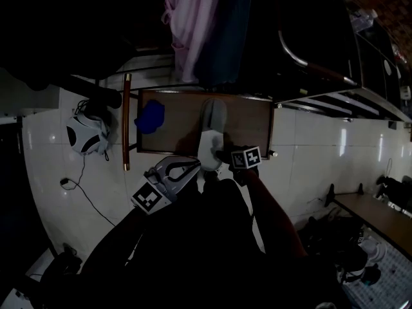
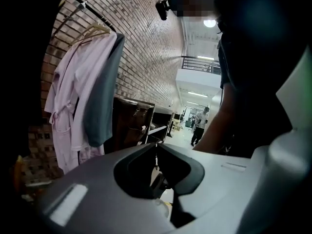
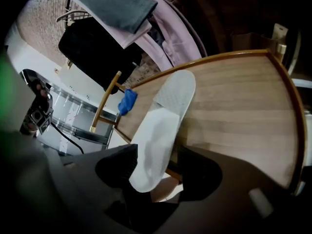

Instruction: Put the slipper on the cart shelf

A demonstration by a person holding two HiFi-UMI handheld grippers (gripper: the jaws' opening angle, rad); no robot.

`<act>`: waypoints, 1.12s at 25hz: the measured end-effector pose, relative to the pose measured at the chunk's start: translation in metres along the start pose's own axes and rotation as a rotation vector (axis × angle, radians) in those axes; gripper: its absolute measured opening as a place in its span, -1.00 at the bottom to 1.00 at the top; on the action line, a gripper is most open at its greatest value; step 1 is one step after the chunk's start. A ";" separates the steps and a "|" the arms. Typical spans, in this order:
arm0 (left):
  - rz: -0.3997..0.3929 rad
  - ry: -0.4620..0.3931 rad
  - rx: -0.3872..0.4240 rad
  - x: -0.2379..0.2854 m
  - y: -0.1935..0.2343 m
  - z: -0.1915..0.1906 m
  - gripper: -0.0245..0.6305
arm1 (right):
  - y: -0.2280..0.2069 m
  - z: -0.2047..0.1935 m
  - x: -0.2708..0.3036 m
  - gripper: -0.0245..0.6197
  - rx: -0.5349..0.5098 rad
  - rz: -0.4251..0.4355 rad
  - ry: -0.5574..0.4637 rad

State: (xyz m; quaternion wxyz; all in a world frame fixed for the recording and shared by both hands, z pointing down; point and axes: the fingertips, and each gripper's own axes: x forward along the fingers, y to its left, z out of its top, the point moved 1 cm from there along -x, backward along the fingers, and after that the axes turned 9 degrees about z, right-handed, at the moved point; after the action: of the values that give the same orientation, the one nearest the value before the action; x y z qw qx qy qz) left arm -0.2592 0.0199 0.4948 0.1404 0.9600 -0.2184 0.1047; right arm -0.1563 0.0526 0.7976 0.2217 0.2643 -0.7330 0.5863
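Note:
A pale grey slipper [image 1: 211, 134] lies flat on the wooden cart shelf [image 1: 251, 124], toe toward the far side. In the right gripper view the slipper [image 3: 163, 130] rests on the shelf [image 3: 234, 111] with its heel hanging over the near edge. My right gripper [image 3: 157, 162] stands open around that heel, with a gap showing on the right side of the slipper. In the head view the right gripper [image 1: 215, 164] sits at the shelf's near edge. My left gripper [image 1: 190, 167] hovers beside it at the lower left. Its jaws are shut and empty, and in its own view the left gripper [image 2: 156, 145] points upward.
A crumpled blue cloth [image 1: 150, 116] lies on the shelf's left part [image 3: 127, 101]. The cart's wooden handle bar [image 1: 126, 121] runs along the left. Pink and grey robes [image 1: 193, 18] hang behind the cart. A black-and-white device [image 1: 87, 134] with a cable sits on the tiled floor at left.

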 end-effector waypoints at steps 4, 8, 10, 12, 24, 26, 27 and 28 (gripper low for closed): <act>0.038 0.030 -0.022 -0.004 -0.004 -0.013 -0.89 | -0.005 -0.002 0.013 -0.16 0.016 0.061 0.041; 0.081 0.044 -0.046 -0.012 -0.007 -0.023 -0.89 | -0.012 -0.001 0.026 -0.17 0.046 0.092 0.055; 0.106 0.048 -0.053 -0.017 -0.007 -0.028 -0.89 | -0.013 0.002 0.031 -0.17 0.073 0.107 0.045; 0.131 0.052 -0.062 -0.022 -0.006 -0.031 -0.89 | -0.016 0.003 0.034 -0.17 0.092 0.101 0.041; 0.156 0.047 -0.051 -0.033 -0.012 -0.029 -0.89 | 0.014 0.017 0.004 -0.69 0.024 0.162 -0.052; 0.149 0.043 -0.048 -0.030 -0.016 -0.026 -0.89 | 0.026 0.015 -0.009 -0.70 0.019 0.189 -0.087; 0.145 0.041 -0.045 -0.029 -0.017 -0.024 -0.89 | 0.031 0.015 -0.015 -0.70 0.009 0.199 -0.104; 0.140 0.037 -0.040 -0.027 -0.019 -0.022 -0.89 | 0.036 0.014 -0.022 -0.70 -0.005 0.205 -0.120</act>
State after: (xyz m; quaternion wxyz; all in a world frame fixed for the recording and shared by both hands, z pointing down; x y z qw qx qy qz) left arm -0.2775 0.0535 0.5041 0.1559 0.9373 -0.2844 0.1276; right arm -0.1628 0.0482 0.7541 0.1171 0.2220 -0.7694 0.5874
